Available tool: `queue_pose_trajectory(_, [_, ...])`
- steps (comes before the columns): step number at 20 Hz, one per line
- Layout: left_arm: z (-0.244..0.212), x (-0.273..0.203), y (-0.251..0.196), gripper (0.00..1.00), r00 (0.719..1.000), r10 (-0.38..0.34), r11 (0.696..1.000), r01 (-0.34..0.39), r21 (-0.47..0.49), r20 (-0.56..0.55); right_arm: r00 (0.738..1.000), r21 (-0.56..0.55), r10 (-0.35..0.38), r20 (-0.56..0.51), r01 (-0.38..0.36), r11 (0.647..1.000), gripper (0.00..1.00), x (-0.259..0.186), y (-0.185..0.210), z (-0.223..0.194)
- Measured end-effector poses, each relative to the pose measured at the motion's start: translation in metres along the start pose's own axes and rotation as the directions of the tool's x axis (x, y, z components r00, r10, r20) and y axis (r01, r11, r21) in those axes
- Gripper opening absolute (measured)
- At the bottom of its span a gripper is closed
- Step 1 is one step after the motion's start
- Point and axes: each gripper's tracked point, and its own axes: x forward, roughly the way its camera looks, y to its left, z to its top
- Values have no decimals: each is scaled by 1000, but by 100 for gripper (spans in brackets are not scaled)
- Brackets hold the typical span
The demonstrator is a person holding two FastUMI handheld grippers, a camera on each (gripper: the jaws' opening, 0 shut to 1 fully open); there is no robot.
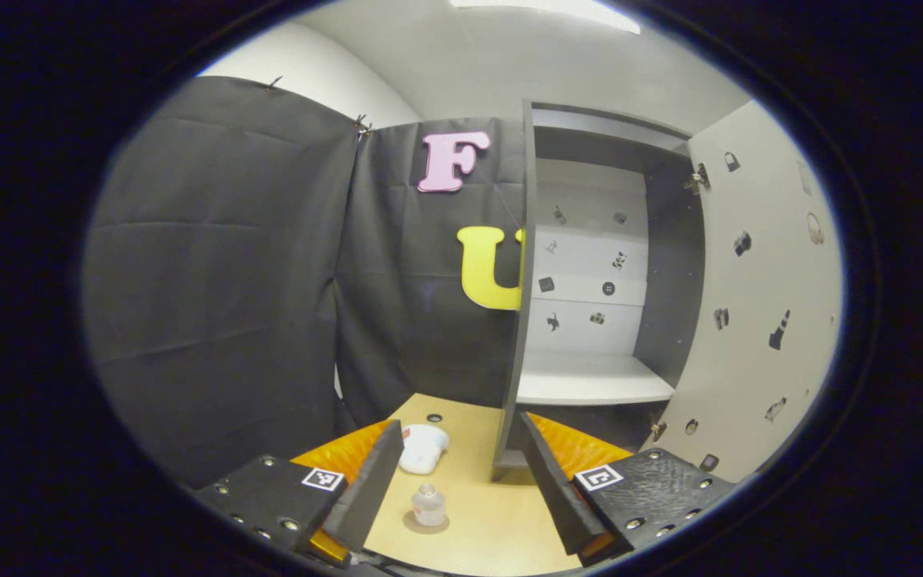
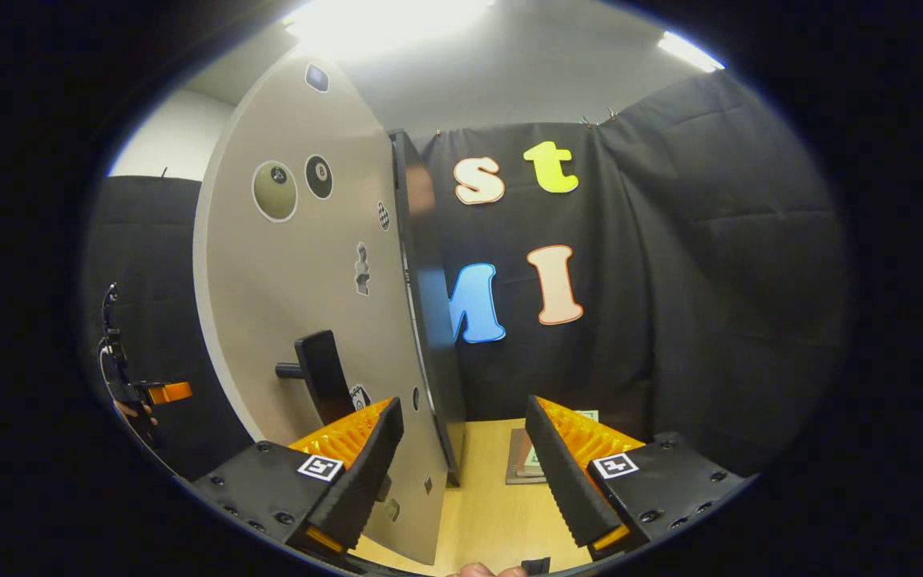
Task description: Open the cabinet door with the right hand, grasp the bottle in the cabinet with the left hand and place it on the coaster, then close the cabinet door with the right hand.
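In the left gripper view, the left gripper (image 1: pixel 455 489) hangs with its fingers spread wide and nothing between them above the wooden table (image 1: pixel 501 521), where the small clear bottle (image 1: pixel 429 506) stands upright on the round coaster (image 1: pixel 427 524), a white lidded container (image 1: pixel 422 447) just behind it. Further right, the cabinet (image 1: pixel 590 264) stands with its white shelf (image 1: pixel 590 381) bare and its door (image 1: pixel 758 296) swung wide. In the right gripper view, the right gripper (image 2: pixel 461 465) is released too, its fingers straddling the door's edge (image 2: pixel 429 320) without touching, the black handle (image 2: pixel 319 377) just left.
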Motion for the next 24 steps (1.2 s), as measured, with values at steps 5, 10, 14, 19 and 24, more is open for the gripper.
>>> queue_pose_trajectory(5, [-7,22,28,87,1000,-20,999,20,47,-5,997,-37,-61,40,62,997,97,-10,20,11])
queue_pose_trajectory(10, [-10,37,36,87,997,-75,997,75,23,4,998,-40,-48,36,49,998,96,-12,71,-2])
queue_pose_trajectory(14, [-21,47,47,87,996,-91,996,92,20,-5,999,23,37,17,-38,999,96,3,121,-10])
queue_pose_trajectory(19, [-33,56,76,87,995,-101,994,101,27,-8,993,25,118,8,-118,993,97,24,167,-16])
queue_pose_trajectory(24, [-51,68,95,89,993,-118,993,118,19,-24,986,16,164,43,-165,986,97,50,219,-20])
